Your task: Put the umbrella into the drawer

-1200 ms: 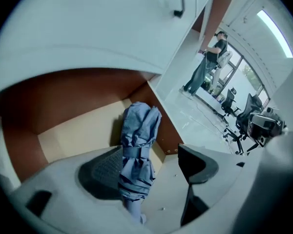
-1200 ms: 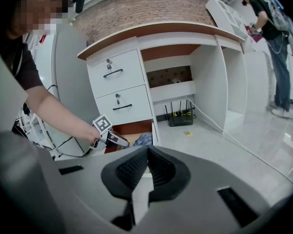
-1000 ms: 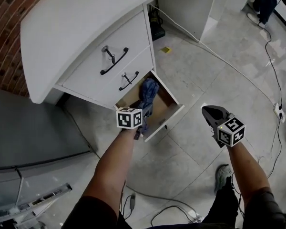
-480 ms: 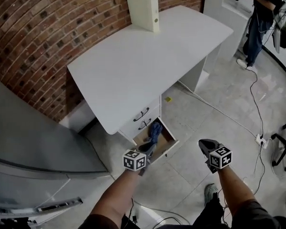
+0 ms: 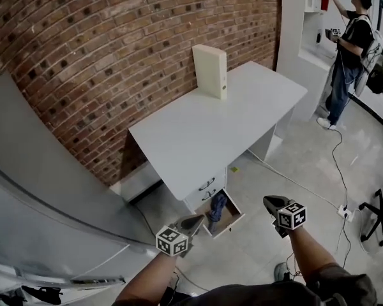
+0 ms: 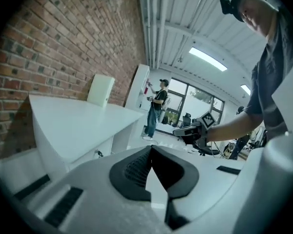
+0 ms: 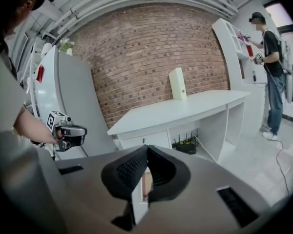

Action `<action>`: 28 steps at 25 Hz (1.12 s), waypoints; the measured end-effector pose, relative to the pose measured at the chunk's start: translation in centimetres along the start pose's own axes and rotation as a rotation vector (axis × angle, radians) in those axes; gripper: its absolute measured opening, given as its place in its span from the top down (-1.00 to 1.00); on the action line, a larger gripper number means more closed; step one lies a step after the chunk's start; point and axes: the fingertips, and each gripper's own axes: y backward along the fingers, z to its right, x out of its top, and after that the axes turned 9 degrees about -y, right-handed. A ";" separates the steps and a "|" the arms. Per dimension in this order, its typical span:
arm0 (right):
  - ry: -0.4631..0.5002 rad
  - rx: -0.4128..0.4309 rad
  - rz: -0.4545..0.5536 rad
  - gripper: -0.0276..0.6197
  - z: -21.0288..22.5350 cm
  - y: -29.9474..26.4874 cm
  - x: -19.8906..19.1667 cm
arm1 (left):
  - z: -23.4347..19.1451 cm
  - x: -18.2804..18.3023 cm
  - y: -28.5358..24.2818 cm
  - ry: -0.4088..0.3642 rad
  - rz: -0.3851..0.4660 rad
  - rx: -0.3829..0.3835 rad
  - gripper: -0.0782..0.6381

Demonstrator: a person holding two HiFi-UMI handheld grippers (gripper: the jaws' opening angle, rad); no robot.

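- Left gripper [image 5: 193, 222]: its fingers [image 6: 132, 172] are pressing together tip to tip, with nothing between them.
- Right gripper [image 5: 272, 203]: its fingers [image 7: 127, 172] are also meeting at the tips and carrying nothing.
- The umbrella [image 5: 217, 204] is lying inside the open bottom drawer [image 5: 235, 218] under the desk [image 5: 204, 132]. That's well below and ahead of both sets of fingertips, nearer the left ones.
- My read: the placing is done and the drawer is standing open. Pushing it shut is the likely remaining step.
- Doing it well: keep the fingers closed and use the blunt tips as a pusher. Meet the drawer front flat and near its middle, then press straight along the slide so it isn't racking.
- Check first that no fabric or handle is sitting above the rim on the side facing the fingers. It's too small to tell from here.
- Risk: if the umbrella is riding over the edge it will jam against the drawer above. In that case, nudge it down with one fingertip before pushing.
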 end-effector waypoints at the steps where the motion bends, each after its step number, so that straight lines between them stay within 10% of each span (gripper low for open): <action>1: 0.000 0.009 0.014 0.94 -1.0 0.5 1.5 | 0.4 1.6 1.3 -0.017 0.010 0.009 0.76; 16: 0.203 0.150 0.118 0.94 -14.1 8.9 15.3 | 4.3 18.8 15.8 -0.097 0.252 0.169 0.76; 28: 0.299 0.210 0.233 0.94 -21.2 13.7 21.5 | 5.3 25.5 18.1 -0.152 0.327 0.177 0.76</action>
